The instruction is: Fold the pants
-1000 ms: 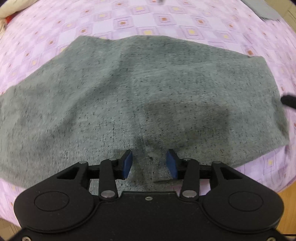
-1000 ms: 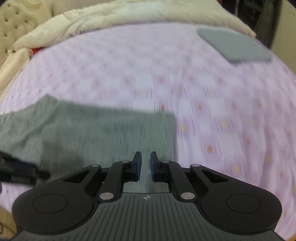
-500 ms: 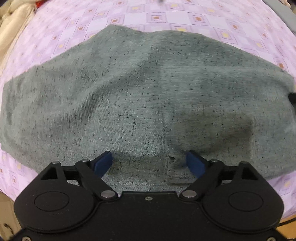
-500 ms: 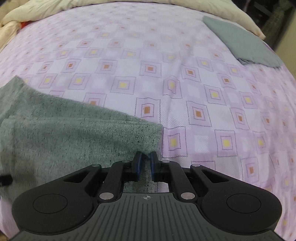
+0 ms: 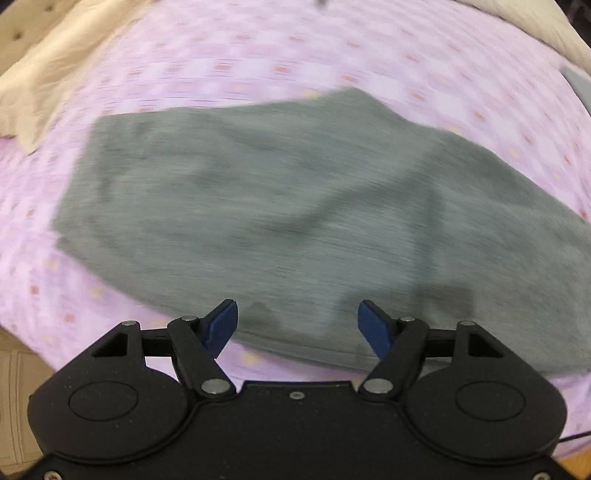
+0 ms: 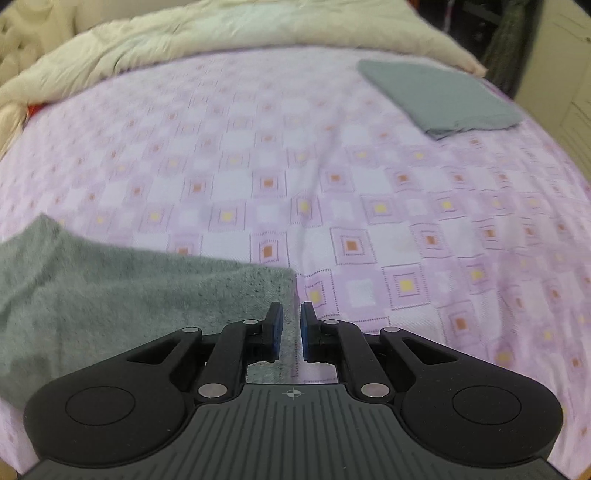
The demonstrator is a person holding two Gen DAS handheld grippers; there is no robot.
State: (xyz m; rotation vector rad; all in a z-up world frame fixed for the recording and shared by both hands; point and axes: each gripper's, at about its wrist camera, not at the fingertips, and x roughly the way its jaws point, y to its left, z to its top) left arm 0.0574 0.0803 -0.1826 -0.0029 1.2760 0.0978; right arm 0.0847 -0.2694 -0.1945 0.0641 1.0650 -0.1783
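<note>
The pants (image 5: pixel 280 229) lie flat as a grey, already doubled slab on the purple patterned bedsheet (image 6: pixel 332 177), close to the near edge of the bed. In my left wrist view they fill the middle of the frame, blurred; in my right wrist view only their right end shows, with a square corner (image 6: pixel 288 275) just ahead of the tips.

My left gripper (image 5: pixel 297 325) hangs above the near hem with its jaws wide and just starting to close, nothing between the 2 blue pads. My right gripper (image 6: pixel 291 330) is nearly clenched, a thin slit between the pads, poised over the corner edge; I can't tell for sure whether any cloth is pinched in there.

I judge the step in hand is setting up the next fold. To do it well, I'd take both near corners low and cleanly, catching all layers, then carry them together so the edges line up.

Room: the sheet beyond the pants is bare across a wide stretch. A folded grey garment (image 6: pixel 439 98) sits well apart at the far right, and a cream duvet (image 6: pixel 184 33) is bunched along the far side. The bed edge is close under my grippers, so I'd fold away from it.
</note>
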